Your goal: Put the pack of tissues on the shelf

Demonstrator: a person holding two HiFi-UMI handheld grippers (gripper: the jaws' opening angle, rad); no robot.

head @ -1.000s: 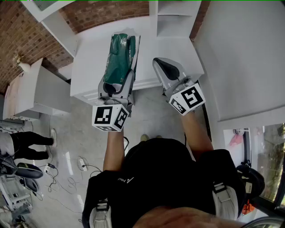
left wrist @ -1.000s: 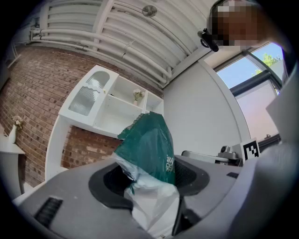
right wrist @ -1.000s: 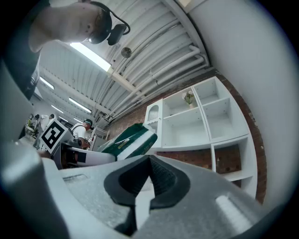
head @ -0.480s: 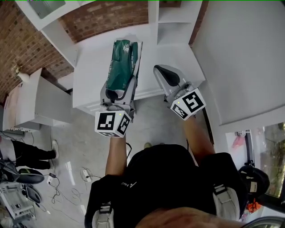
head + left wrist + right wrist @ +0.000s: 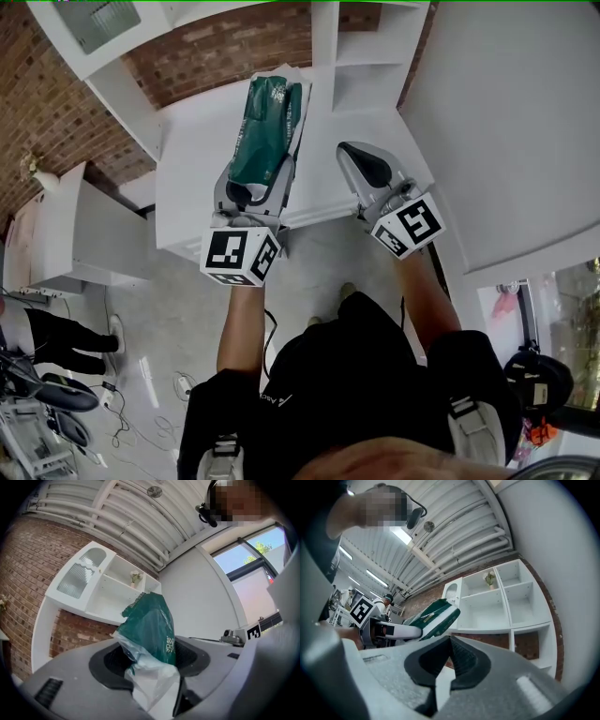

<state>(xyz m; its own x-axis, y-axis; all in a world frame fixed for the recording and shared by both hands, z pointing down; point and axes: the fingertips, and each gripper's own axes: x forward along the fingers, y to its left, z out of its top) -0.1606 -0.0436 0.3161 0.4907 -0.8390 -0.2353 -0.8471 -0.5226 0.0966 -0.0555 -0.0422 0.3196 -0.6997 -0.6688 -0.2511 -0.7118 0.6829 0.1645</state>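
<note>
**Green pack carried in over the counter toward the shelf**

Green-and-clear plastic fills the left gripper (image 5: 255, 187) (image 5: 151, 665): its jaws are clamped on the near end of the pack of tissues (image 5: 266, 127) (image 5: 153, 630), which juts straight out beyond them toward the far side. The right gripper (image 5: 354, 155) (image 5: 450, 641) is just right of it with its jaws closed together, pad against pad. A strip of bare surface lies between the two grippers.

Both grippers are over the white counter (image 5: 192, 164); its near edge runs under their bodies. Left of the pack the counter is bare out to its left edge. On the right, the white wall (image 5: 511, 122) stands close beside the right gripper.

Beyond the pack's far tip rises the white shelf (image 5: 361, 66) (image 5: 115, 595) (image 5: 494, 606), set against a brick wall (image 5: 56, 112) and divided into open compartments. One upper compartment holds a small plant (image 5: 489, 579) (image 5: 136, 577). The pack's far end lies near the shelf's lower left part, though I cannot tell whether it touches.

Compared with a second ago, both grippers have moved farther in over the counter. The pack's tip is now closer to the shelf, and the left gripper's hold is unchanged.
</note>
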